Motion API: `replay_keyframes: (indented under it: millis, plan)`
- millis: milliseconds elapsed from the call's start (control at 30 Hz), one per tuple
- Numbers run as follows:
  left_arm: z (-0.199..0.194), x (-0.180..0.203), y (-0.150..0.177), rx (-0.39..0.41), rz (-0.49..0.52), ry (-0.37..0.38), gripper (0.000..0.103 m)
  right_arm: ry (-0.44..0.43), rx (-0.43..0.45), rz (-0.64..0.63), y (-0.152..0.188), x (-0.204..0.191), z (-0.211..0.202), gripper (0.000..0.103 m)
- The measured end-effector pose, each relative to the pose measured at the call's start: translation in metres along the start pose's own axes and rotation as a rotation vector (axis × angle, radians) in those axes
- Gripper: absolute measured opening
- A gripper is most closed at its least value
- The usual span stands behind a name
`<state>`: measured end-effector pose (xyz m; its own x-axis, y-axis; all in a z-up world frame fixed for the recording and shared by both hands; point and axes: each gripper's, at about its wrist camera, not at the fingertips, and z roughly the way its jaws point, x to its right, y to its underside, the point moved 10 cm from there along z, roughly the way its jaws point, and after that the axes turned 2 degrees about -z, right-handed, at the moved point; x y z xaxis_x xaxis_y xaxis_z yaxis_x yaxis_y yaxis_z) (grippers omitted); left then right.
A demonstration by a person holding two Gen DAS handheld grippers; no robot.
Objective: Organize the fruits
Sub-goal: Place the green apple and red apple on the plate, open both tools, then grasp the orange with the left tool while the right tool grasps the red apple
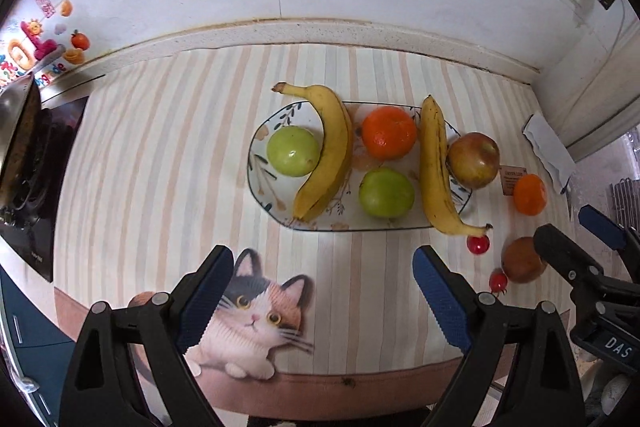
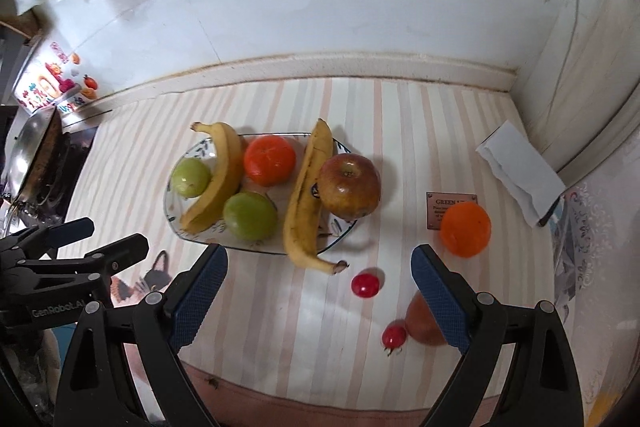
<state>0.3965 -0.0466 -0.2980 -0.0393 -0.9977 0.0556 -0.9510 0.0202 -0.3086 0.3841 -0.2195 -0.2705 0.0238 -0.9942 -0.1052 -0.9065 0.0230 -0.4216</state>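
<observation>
Jaws apart on both grippers, nothing held, above the counter.
Loose orange [image 2: 465,229] likely firm, rollable: grip across its middle.

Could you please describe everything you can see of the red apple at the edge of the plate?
The red apple is round and glossy, red-brown with yellowish-green patches, its stem dimple facing up. It sits upright at the right end of the plate, apparently over its rim, against the spotted banana. Neither gripper touches it.

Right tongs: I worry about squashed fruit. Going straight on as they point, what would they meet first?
Probably the cherry tomato between the open right tongs, or bare striped cloth beside it; depth is unclear.
</observation>
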Motion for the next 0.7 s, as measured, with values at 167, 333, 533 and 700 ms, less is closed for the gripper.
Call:
replay_keyframes:
  millis: [167,333,533,700]
  plan:
    - [-0.025,-0.002,0.011,0.033,-0.012,0.005,0.092,-0.018,0.026,0.004,0.008,-0.008,-0.025,0.095]
    - [-0.048,-0.002,0.019,0.067,-0.022,0.014,0.092,-0.044,0.042,0.02,0.013,-0.013,-0.041,0.095]
    - [-0.057,0.002,0.022,0.083,-0.027,0.014,0.092,-0.117,0.013,0.072,0.023,-0.012,-0.038,0.095]
    - [-0.048,0.022,0.022,0.079,0.02,-0.008,0.092,-0.131,-0.024,0.213,0.037,0.035,-0.025,0.095]
